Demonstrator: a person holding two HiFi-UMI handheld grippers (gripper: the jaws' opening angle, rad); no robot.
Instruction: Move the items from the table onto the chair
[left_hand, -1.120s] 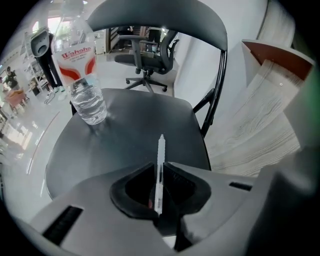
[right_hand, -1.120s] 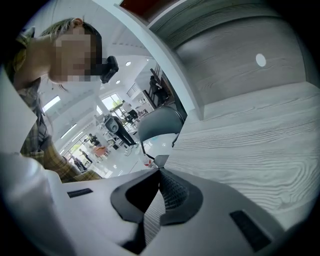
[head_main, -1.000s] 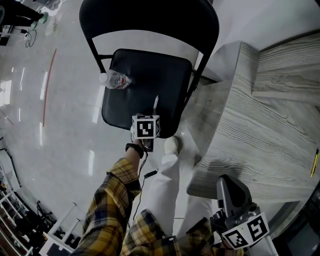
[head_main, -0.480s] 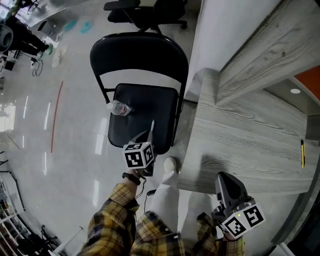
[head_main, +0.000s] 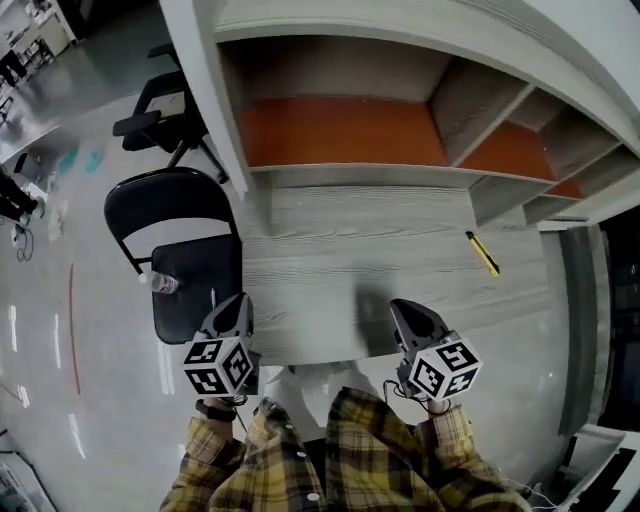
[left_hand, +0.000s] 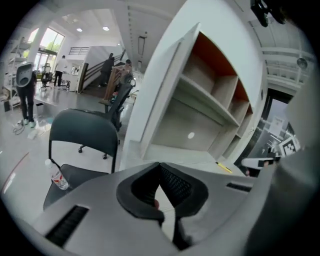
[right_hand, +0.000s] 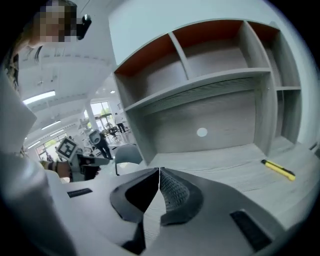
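While the left gripper (head_main: 238, 305) and right gripper (head_main: 405, 310) are hovering at the near edge of the table (head_main: 330, 260), jaws together and empty, the yellow tool (head_main: 482, 253) is lying toward that table's right end, well apart from the right gripper.

Dim head view, glare streaks on floor (head_main: 40, 340), fisheye-bent edges — close foreground blurred
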